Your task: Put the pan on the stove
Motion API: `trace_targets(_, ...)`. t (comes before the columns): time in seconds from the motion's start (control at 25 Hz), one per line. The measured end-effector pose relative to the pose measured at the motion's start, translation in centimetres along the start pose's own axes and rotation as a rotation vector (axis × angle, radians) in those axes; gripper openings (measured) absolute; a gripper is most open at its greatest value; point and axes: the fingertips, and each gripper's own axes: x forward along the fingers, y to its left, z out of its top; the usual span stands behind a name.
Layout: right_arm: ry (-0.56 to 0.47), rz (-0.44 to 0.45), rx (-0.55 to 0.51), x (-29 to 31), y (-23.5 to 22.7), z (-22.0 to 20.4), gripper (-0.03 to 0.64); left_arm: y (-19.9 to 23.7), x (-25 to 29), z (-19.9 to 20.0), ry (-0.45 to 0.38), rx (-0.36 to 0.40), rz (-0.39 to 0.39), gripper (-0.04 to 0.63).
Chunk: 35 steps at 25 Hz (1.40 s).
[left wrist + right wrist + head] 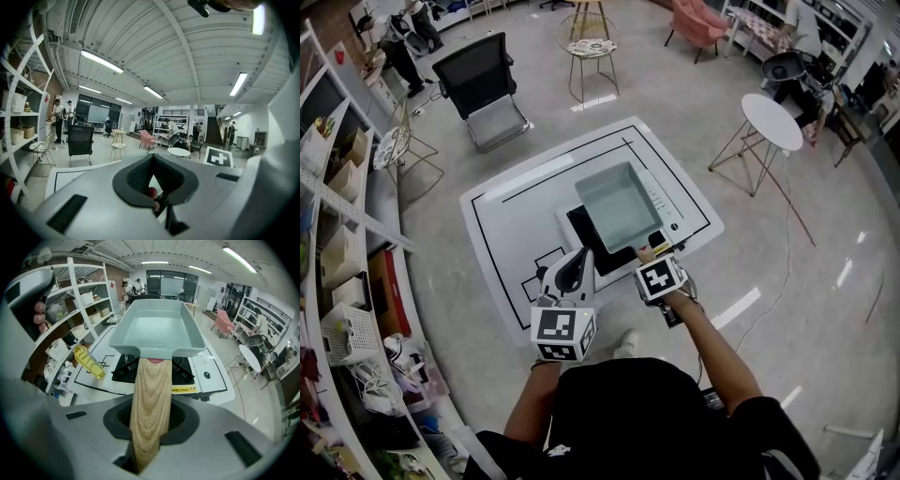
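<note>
Nothing readable is turning up anywhere at this moment. A yellow sticker (184, 389) is sitting on the front edge of the stove (183, 372) and carrying a line of dark print, but it is coming through too small to read. The only other signs are black-and-white square markers, patterns rather than letters: one is facing up on the left cube (562, 330), another on the right cube (660, 277). Black lines are crossing the white surface (517, 234), spelling nothing.
</note>
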Motion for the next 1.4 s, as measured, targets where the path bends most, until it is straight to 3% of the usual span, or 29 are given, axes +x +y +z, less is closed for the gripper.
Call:
trace_targets(0.08, -0.005, 0.004, -0.022, 0.4, 0.2, 0.2, 0.063, 0.1, 0.0, -0.1, 0.004, -0.001, 0.000, 0.002)
trace_targets(0.24, 0.080, -0.021, -0.008, 1.2, -0.1, -1.9, 0.063, 0.2, -0.1, -0.5, 0.009, -0.003, 0.000, 0.002)
trace_targets(1.4, 0.155, -0.002, -0.044, 2.7, 0.9, -1.9, 0.067, 0.5, -1.3, -1.3, 0.029, -0.003, 0.007, 0.002)
